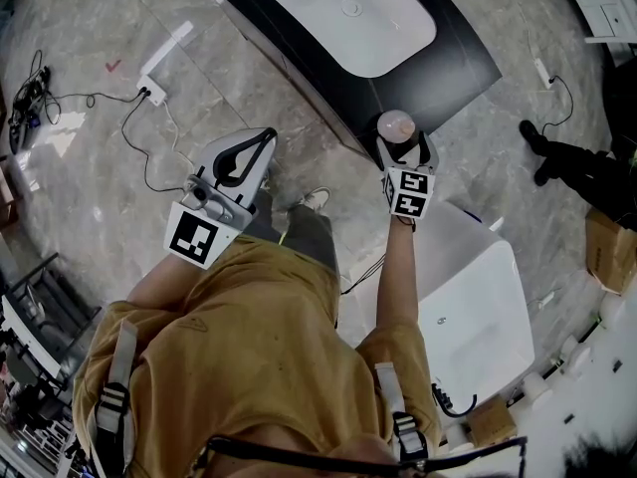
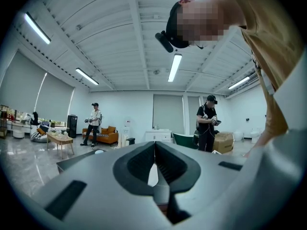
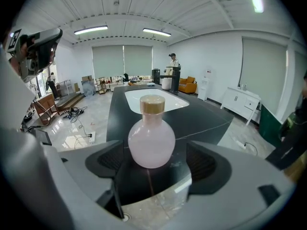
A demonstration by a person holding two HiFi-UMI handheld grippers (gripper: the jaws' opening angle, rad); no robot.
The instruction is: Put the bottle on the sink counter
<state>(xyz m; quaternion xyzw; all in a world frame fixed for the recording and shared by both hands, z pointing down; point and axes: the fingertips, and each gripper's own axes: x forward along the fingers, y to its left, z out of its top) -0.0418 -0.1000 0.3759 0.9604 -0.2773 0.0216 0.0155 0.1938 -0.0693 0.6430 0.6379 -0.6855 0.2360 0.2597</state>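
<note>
The bottle [image 3: 151, 138], a round pink one with a tan cap, is standing upright on the sink's dark tabletop [image 3: 120, 111], near the corner closest to the person and well short of the white basin [image 3: 175, 99]; judged from that, the placing is looking as good as done. The right gripper [image 3: 152, 163] is hanging around the bottle with its fingers [image 3: 211, 166] spread wide; a gap is showing on either side of the round belly, so they are gripping nothing. What seems to be remaining is only drawing that gripper back without knocking the bottle, which is sitting rather close to the tabletop's edge. The left gripper [image 2: 154, 145] is taking no part; its fingers [image 2: 134, 164] are pressing together at the tips with nothing between them, and in the head view it is hovering over the floor, well apart from the tabletop.

As for what is hard to see: in the head view the tabletop [image 1: 453, 68] is running out of the top of the picture, and the basin [image 1: 348, 18] is being cut off with it. The right gripper [image 1: 405, 149] is covering the lower part of the bottle [image 1: 395, 124] there, so only the cap and shoulder are showing from above. In the right gripper view the wide lens is bending the tabletop's edge, so how much margin the base has cannot be told; any label on the bottle is not showing either.
</note>
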